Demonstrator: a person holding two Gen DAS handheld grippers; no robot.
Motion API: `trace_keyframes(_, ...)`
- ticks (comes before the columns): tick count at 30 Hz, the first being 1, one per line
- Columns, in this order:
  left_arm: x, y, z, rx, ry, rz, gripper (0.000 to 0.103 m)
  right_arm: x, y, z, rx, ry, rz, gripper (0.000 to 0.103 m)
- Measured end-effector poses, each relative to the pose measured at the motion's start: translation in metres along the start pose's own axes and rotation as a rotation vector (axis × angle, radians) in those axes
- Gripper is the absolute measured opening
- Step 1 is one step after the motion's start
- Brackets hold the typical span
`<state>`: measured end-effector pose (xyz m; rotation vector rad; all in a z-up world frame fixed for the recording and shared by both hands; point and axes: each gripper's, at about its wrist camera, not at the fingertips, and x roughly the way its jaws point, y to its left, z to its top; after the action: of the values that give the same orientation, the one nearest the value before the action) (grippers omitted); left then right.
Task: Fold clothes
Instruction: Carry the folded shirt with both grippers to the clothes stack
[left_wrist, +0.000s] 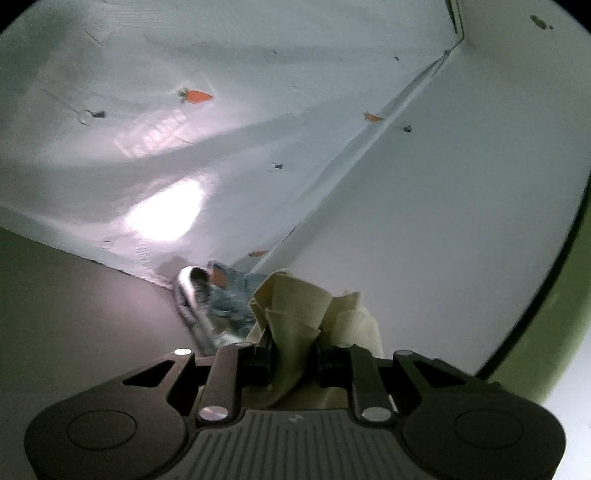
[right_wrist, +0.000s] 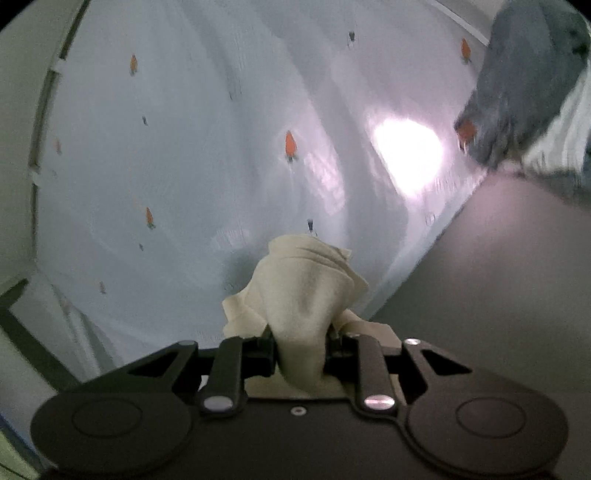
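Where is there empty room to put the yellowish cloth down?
Both grippers, left and right, pinch the cream cloth. The carrot-print sheet is bare ahead of the cloth and to its left in the right wrist view. It is crowded near the sheet's edge, where the blue-grey garment lies.

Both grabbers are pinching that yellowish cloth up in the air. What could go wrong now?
1. Each gripper, left gripper and right gripper, pinches only a bunched wad of the cream cloth, so it might slip free or fold crookedly.
2. The blue-grey garment lies close by on the carrot-print sheet; the cream cloth could drape over it or drag it.
3. Both views are blurred, hinting at quick motion, which may loosen the hold.
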<state>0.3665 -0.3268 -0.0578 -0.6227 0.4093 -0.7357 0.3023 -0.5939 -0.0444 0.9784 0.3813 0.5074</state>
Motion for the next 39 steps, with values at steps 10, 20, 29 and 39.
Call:
trace_keyframes(10, 0.166, -0.101, -0.026, 0.075, 0.006, 0.02, 0.021, -0.073, -0.059, 0.187, -0.205, 0.027, -0.04, 0.024)
trace_keyframes(20, 0.296, -0.132, -0.005, 0.179, 0.003, 0.037, 0.021, -0.061, -0.082, 0.288, -0.52, -0.08, -0.147, 0.024)
trace_keyframes(29, 0.39, -0.086, 0.025, 0.166, -0.013, 0.114, 0.021, 0.024, -0.123, 0.337, -0.692, -0.1, -0.226, 0.023)
trace_keyframes(39, 0.488, -0.007, 0.042, 0.197, 0.008, 0.283, 0.02, 0.128, -0.185, 0.371, -0.945, -0.06, -0.563, 0.027)
